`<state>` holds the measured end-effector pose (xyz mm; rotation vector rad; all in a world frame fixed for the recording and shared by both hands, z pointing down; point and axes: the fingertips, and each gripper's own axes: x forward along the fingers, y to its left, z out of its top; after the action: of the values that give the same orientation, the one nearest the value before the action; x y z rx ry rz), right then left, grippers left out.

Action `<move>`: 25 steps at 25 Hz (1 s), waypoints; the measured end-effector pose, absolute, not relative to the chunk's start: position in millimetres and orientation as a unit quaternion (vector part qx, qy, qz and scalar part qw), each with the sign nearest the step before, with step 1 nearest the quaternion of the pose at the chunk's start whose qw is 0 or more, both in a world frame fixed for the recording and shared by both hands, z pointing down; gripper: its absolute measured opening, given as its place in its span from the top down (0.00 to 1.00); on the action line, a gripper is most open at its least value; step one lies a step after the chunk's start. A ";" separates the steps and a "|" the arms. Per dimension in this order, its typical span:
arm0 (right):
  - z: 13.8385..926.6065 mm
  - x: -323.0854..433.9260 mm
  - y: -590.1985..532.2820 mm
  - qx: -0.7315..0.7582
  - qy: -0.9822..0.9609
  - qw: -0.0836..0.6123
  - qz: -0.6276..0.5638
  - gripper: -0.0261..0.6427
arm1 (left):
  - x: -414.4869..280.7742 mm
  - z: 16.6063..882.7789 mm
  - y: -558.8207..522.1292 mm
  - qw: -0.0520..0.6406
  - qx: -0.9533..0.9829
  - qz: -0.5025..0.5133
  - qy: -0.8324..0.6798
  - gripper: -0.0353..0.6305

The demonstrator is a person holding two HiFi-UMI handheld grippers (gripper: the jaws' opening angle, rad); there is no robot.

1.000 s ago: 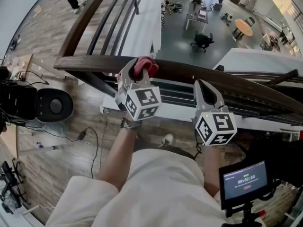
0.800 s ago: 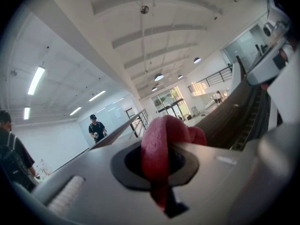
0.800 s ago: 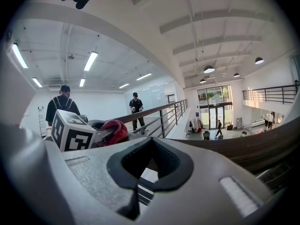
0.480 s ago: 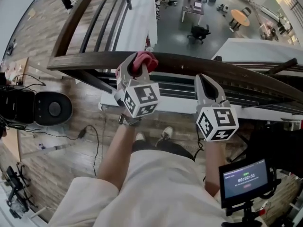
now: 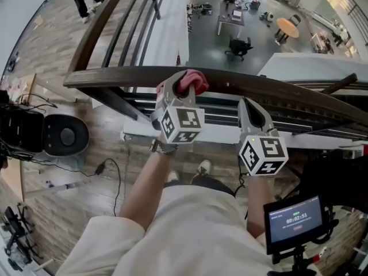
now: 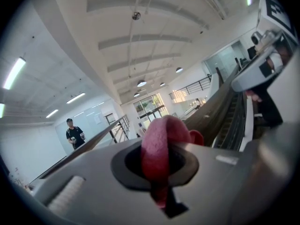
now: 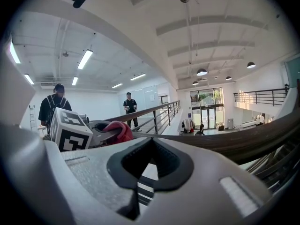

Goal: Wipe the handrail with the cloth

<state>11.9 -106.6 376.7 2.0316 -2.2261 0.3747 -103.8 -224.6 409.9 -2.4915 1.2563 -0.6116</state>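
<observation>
Only its own view shows the right gripper (image 7: 149, 165) with jaws together; the left gripper (image 5: 179, 86) clamps cloth (image 5: 194, 80) at handrail (image 5: 115, 75).

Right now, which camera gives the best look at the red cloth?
The left gripper view: the cloth sits large and centred, pinched in the left gripper. The head view shows it small, bunched against the handrail. The right gripper view catches only a small part from the side.
</observation>
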 end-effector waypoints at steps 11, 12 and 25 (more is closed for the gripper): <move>369.8 17.7 -112.1 0.682 -0.720 0.050 0.118 0.96 | -82.7 415.4 -213.1 0.131 -0.899 -0.212 0.360 0.91; 368.7 18.1 -112.7 0.683 -0.720 0.049 0.116 0.96 | -82.3 416.9 -211.8 0.129 -0.900 -0.211 0.358 0.91; 365.6 3.5 -102.2 0.693 -0.711 0.050 0.107 0.96 | -77.7 434.0 -198.8 0.152 -0.904 -0.216 0.336 0.91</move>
<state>3.5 -102.2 365.6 2.1094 -2.1656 0.3270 -77.7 -198.8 434.0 -2.5955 0.9651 -0.6187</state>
